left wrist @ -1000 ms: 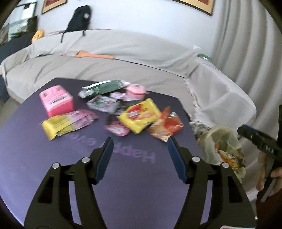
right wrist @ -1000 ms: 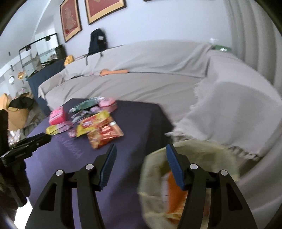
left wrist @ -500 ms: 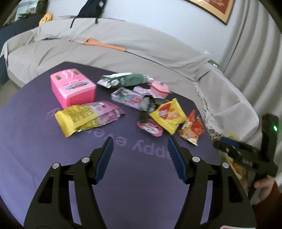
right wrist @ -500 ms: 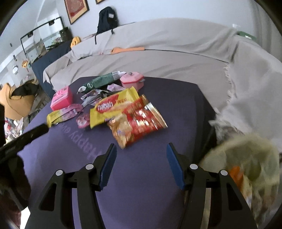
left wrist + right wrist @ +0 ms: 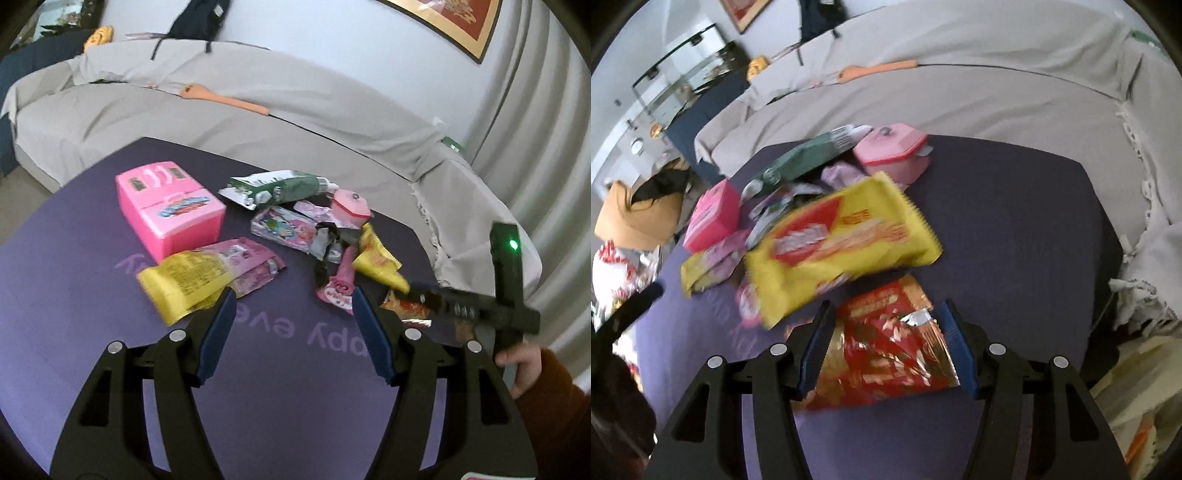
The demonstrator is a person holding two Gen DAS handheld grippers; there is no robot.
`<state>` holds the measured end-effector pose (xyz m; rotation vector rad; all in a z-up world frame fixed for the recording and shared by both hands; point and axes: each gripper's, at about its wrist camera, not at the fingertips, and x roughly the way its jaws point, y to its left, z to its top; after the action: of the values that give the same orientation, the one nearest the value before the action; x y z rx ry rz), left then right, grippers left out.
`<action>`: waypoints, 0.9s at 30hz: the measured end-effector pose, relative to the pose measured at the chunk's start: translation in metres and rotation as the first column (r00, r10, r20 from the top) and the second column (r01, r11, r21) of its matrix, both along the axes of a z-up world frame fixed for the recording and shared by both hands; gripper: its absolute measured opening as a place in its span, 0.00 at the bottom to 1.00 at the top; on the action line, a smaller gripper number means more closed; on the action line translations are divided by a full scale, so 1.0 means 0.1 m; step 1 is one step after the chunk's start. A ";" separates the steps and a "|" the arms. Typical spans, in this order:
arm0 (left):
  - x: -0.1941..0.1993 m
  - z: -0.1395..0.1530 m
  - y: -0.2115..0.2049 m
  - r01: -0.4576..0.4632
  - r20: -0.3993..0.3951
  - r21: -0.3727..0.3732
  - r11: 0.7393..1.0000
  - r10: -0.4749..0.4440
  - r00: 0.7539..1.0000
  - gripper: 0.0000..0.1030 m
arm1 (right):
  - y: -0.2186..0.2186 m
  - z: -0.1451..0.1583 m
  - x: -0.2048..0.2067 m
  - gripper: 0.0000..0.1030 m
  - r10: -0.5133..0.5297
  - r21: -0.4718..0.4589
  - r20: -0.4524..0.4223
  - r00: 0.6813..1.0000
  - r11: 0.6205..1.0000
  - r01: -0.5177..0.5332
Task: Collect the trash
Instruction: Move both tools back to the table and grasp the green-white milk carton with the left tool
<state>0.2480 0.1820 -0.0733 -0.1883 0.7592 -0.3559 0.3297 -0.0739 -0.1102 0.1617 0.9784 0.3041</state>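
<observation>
Right gripper point(image 5: 886, 343) has swung from trash bag point(image 5: 1137, 406) to red wrapper point(image 5: 882, 350) on counter point(image 5: 1015, 221); wrapper between wide jaws, not pinched. Left gripper point(image 5: 291, 332) wide, empty, short of pile. Next pickup likely.

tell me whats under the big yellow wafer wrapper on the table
The big yellow wafer wrapper overlaps a small pink packet at its left end and purple-silver wrappers behind. Whatever else lies beneath it is covered. The red snack bag lies just in front of it.

Right gripper point(image 5: 884, 317) hangs with jaws apart around the crinkled red foil snack wrapper point(image 5: 886, 350) near the purple-clothed table's point(image 5: 1015, 221) front edge.
</observation>
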 end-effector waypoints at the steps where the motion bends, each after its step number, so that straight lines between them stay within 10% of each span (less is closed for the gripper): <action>1: 0.06 0.01 -0.05 0.018 0.007 0.018 1.000 -0.018 1.000 0.60 | 0.00 0.00 -0.06 0.54 0.007 0.006 0.003 1.000 1.000 -0.007; 12: 1.23 0.34 -0.53 0.166 0.099 0.216 0.962 -0.191 0.977 0.60 | -0.02 -0.01 -0.22 0.60 0.032 0.029 -0.005 0.999 0.999 -0.032; 19: 2.30 0.01 -0.60 0.334 -0.149 0.277 0.901 -0.303 0.941 0.60 | 0.02 0.00 -0.21 0.62 0.113 -0.010 -0.006 0.994 0.994 -0.113; 27: 2.49 -0.25 -0.77 0.415 -0.292 0.320 0.852 -0.328 0.898 0.61 | 0.08 -0.02 -0.25 0.63 0.152 -0.066 0.027 0.988 0.986 -0.150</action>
<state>0.4967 0.1054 -0.0984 0.2946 1.0814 -0.5579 0.3042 -0.0663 -0.1121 0.0238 0.9696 0.4126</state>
